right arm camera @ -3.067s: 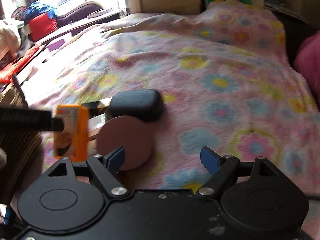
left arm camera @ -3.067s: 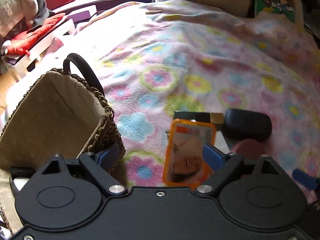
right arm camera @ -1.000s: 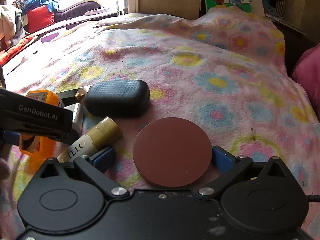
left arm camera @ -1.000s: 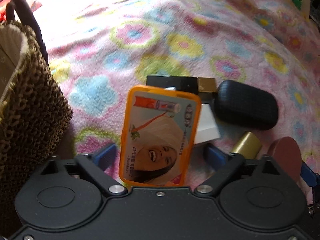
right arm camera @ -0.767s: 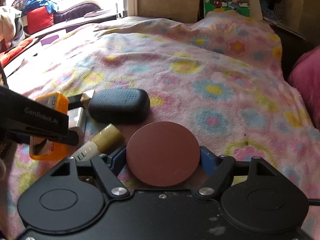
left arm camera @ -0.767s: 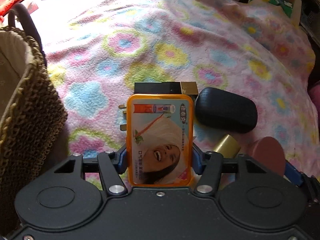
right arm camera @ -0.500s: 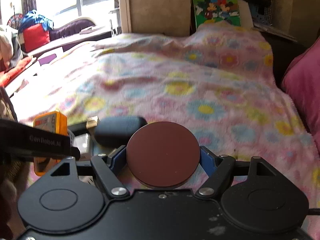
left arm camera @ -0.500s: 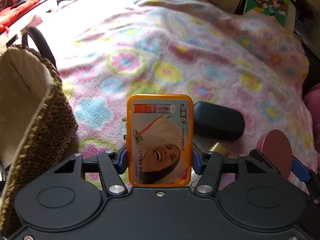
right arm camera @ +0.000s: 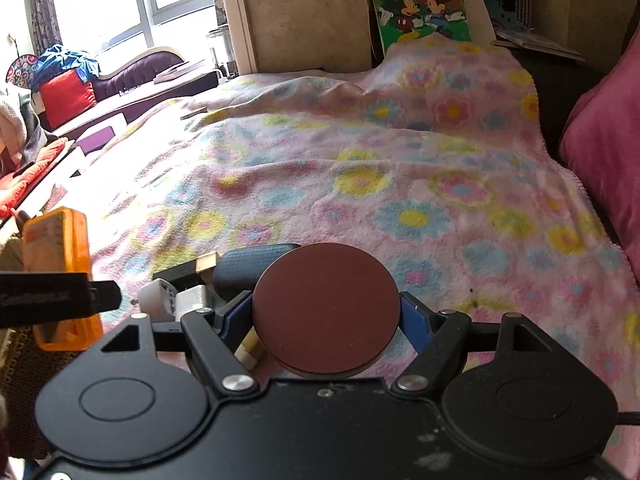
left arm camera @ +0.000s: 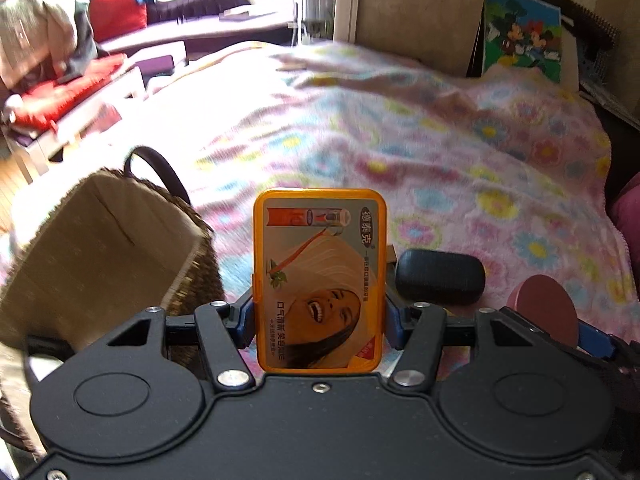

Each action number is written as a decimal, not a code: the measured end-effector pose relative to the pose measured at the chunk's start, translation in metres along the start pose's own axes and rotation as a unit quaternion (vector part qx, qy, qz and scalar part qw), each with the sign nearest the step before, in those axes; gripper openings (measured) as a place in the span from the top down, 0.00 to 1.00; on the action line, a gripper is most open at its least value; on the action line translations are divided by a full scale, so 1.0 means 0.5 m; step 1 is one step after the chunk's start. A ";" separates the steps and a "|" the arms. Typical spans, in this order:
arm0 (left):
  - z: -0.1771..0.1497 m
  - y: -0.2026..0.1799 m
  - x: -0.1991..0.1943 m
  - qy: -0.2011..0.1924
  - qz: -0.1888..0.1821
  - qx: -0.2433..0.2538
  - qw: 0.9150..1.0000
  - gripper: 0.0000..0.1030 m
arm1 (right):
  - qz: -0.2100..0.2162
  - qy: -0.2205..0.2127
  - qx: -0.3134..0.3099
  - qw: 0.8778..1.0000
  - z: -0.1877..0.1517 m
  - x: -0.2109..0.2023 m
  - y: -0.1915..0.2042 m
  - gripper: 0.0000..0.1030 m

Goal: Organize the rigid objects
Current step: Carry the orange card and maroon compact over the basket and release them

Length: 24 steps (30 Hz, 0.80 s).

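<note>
1. The left gripper (left arm camera: 320, 320) has its fingers (left arm camera: 245, 326) clamped on the two long sides of the orange tin (left arm camera: 320, 280). The tin stands up tall between them, lifted off the bed.
2. The tin looks hard, flat and light. Its sides look smooth, so it could slip. I think the low, side-on hold is a good one.
3. The right gripper (right arm camera: 326, 316) has its fingers (right arm camera: 414, 326) clamped on the edges of the round brown disc (right arm camera: 326, 312). The disc sits between them, face up, above the blanket (right arm camera: 400, 184).
4. The disc looks stiff and thin. A round edge touches each finger in only a small spot, so I think it could turn or pop out.
5. The woven basket (left arm camera: 120, 256) is open, just left of the left fingers. It looks like the place to put things.
6. Past the fingers, on the blanket, lie a black case (left arm camera: 440, 282), a white box (right arm camera: 176, 302) and a black-and-gold bar (right arm camera: 192, 268).
</note>
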<state>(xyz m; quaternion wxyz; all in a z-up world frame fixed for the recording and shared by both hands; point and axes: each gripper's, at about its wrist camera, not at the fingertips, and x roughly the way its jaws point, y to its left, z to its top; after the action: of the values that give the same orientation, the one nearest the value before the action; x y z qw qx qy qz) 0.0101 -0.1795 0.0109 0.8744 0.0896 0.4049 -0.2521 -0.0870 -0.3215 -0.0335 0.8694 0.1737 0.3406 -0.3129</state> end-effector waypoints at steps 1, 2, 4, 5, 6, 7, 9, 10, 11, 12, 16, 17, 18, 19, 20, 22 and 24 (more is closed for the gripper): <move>-0.001 0.003 -0.010 -0.009 0.003 0.003 1.000 0.46 | 0.003 0.001 0.003 1.000 0.002 -0.002 0.000 0.26; 0.000 0.006 -0.019 -0.017 0.007 0.005 1.000 0.46 | 0.006 0.001 0.006 1.000 0.004 -0.005 0.000 0.26; 0.001 0.011 -0.034 -0.033 0.016 0.010 0.999 0.46 | 0.011 -0.002 0.008 1.000 0.008 -0.013 0.005 0.26; 0.001 0.013 -0.039 -0.040 0.020 0.011 0.999 0.46 | 0.013 -0.004 0.008 1.000 0.010 -0.017 0.009 0.26; 0.001 0.015 -0.043 -0.046 0.023 0.012 0.999 0.46 | 0.015 -0.005 0.008 1.000 0.013 -0.022 0.013 0.26; 0.002 0.019 -0.048 -0.051 0.026 0.011 0.998 0.46 | 0.019 -0.007 0.008 1.000 0.016 -0.027 0.017 0.26; 0.003 0.027 -0.055 -0.058 0.032 0.009 0.998 0.46 | 0.025 -0.010 0.008 1.000 0.022 -0.036 0.028 0.26; 0.004 0.033 -0.058 -0.060 0.034 0.006 0.998 0.46 | 0.029 -0.011 0.007 0.999 0.025 -0.041 0.034 0.26; 0.005 0.039 -0.060 -0.063 0.035 0.003 0.997 0.46 | 0.033 -0.012 0.005 0.999 0.027 -0.046 0.040 0.26; 0.007 0.046 -0.063 -0.065 0.037 -0.001 0.997 0.46 | 0.037 -0.013 0.004 0.999 0.030 -0.050 0.046 0.26; 0.014 0.079 -0.075 -0.077 0.045 -0.024 0.996 0.46 | 0.054 -0.017 -0.007 0.998 0.038 -0.068 0.078 0.26; 0.014 0.088 -0.078 -0.079 0.047 -0.031 0.995 0.46 | 0.057 -0.019 -0.011 0.998 0.039 -0.072 0.087 0.26; 0.015 0.099 -0.080 -0.081 0.051 -0.039 0.995 0.46 | 0.061 -0.021 -0.016 0.998 0.041 -0.077 0.098 0.26; 0.014 0.109 -0.083 -0.083 0.055 -0.046 0.994 0.46 | 0.066 -0.022 -0.021 0.997 0.043 -0.082 0.110 0.26; 0.015 0.120 -0.085 -0.085 0.061 -0.054 0.993 0.46 | 0.072 -0.024 -0.025 0.997 0.045 -0.088 0.122 0.26; 0.014 0.145 -0.090 -0.089 0.075 -0.069 0.991 0.46 | 0.084 -0.028 -0.034 0.995 0.049 -0.100 0.149 0.26; 0.013 0.174 -0.095 -0.091 0.088 -0.087 0.988 0.46 | 0.098 -0.031 -0.045 0.994 0.051 -0.111 0.173 0.26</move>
<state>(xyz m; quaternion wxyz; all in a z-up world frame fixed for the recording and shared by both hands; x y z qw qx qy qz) 0.0333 -0.0900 0.0467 0.9309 0.0246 0.3344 -0.1449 -0.0491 -0.2467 0.0310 0.9130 0.1571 0.3085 -0.2157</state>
